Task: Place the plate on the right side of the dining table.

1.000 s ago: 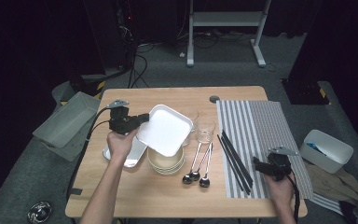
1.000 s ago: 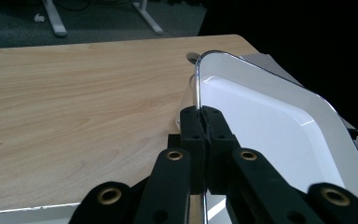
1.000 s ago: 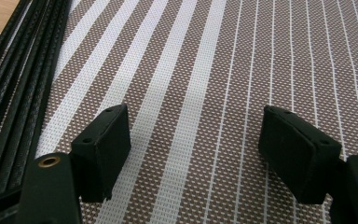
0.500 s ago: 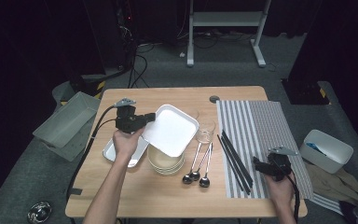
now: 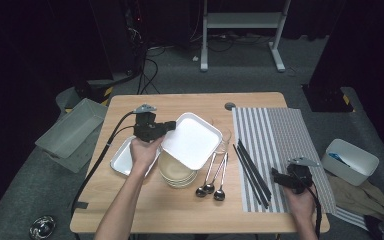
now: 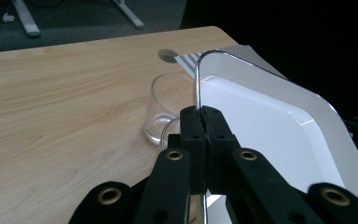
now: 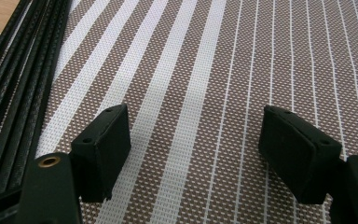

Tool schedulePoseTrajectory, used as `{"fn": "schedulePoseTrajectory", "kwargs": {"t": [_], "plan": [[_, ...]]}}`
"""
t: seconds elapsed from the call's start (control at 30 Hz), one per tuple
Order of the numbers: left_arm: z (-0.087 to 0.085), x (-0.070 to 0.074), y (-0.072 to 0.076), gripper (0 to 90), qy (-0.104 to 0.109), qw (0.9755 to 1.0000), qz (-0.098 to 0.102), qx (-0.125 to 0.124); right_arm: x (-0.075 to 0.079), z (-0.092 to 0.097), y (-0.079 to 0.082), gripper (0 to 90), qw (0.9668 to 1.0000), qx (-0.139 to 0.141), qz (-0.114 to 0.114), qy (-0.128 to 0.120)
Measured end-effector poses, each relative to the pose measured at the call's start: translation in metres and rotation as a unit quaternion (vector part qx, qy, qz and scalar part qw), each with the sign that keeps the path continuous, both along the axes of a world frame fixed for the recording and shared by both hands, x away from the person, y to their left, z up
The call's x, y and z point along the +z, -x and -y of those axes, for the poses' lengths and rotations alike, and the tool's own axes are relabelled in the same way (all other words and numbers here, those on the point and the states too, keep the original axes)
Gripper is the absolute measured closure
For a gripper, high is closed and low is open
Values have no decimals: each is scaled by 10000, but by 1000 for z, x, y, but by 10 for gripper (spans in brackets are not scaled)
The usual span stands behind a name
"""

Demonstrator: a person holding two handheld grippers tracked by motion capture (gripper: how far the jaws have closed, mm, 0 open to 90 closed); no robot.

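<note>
Covering part of the stacked bowls, the white square plate hangs tilted, its rim pinched in the left gripper; the glass, apparently empty, stands just beyond. Right gripper spread over the striped placemat.

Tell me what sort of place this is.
Probably a lab or studio rigged for recording table-setting, not a home: a light wooden table stands on grey carpet in a dark room, with cables and a white metal stand's legs behind it, and a grey plastic bin beside it.
</note>
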State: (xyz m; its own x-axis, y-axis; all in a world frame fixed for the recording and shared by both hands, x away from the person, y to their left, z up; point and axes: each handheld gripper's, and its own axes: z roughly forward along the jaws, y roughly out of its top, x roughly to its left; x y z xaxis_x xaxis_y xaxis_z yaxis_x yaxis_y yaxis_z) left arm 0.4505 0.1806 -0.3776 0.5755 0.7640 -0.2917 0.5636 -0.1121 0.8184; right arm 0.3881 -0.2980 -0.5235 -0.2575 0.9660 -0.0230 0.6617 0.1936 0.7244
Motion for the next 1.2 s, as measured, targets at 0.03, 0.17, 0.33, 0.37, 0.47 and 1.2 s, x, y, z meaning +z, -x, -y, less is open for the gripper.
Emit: {"fn": "schedulePoseTrajectory", "kwargs": {"t": [0.03, 0.17, 0.33, 0.37, 0.47, 1.2], "plan": [[2, -1, -1, 887, 76, 10000, -25, -20, 0, 0, 0, 248, 10000, -1, 0, -1], [5, -3, -2, 887, 104, 9999, -44, -40, 0, 0, 0, 247, 10000, 6, 3, 3], [13, -2, -3, 887, 41, 9999, -27, -117, 0, 1, -1, 245, 10000, 7, 0, -9], [15, -1, -3, 887, 47, 9999, -19, -132, 0, 1, -1, 245, 10000, 4, -3, -11], [20, -1, -4, 887, 95, 9998, -32, -181, 0, 1, -1, 244, 10000, 8, -2, -9], [47, -3, -7, 886, -36, 9991, -59, -429, 5, -1, -3, 273, 9996, 157, -233, 46]]}}
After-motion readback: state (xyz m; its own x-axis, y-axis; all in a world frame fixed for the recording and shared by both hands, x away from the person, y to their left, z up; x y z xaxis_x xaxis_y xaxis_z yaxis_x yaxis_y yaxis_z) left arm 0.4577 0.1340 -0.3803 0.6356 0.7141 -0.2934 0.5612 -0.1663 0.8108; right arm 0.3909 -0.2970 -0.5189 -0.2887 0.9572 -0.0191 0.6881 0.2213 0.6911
